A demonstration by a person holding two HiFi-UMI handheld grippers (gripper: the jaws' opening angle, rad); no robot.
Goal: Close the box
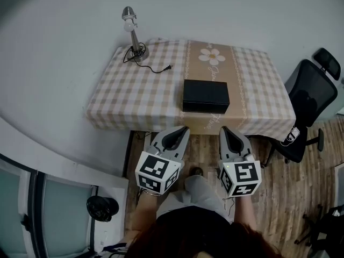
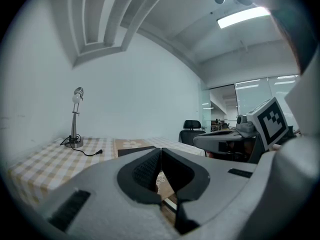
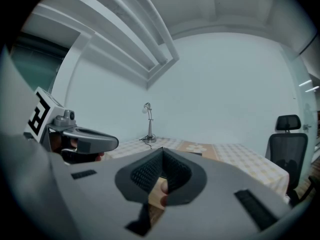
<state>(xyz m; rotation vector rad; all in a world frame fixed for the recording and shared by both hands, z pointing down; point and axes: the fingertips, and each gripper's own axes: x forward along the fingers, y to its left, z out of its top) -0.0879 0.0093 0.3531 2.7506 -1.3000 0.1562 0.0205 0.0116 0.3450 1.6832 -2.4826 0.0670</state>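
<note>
A flat black box [image 1: 205, 96] lies on the checked tablecloth [image 1: 140, 90], near the table's front edge, with its lid down. In the left gripper view a dark sliver of the box [image 2: 131, 151] shows just over the jaws. My left gripper [image 1: 183, 129] and right gripper [image 1: 224, 129] hover side by side in front of the table edge, short of the box and lower than the tabletop. Both point toward it. The left gripper [image 2: 160, 150] has its jaws pressed together with nothing between them. So does the right gripper [image 3: 162, 150].
A silver desk lamp [image 1: 132, 32] stands at the table's far left corner, its black cord [image 1: 156, 67] trailing across the cloth. A black office chair [image 1: 309, 104] sits to the right of the table. A small black fan [image 1: 102, 207] is on the floor at the lower left.
</note>
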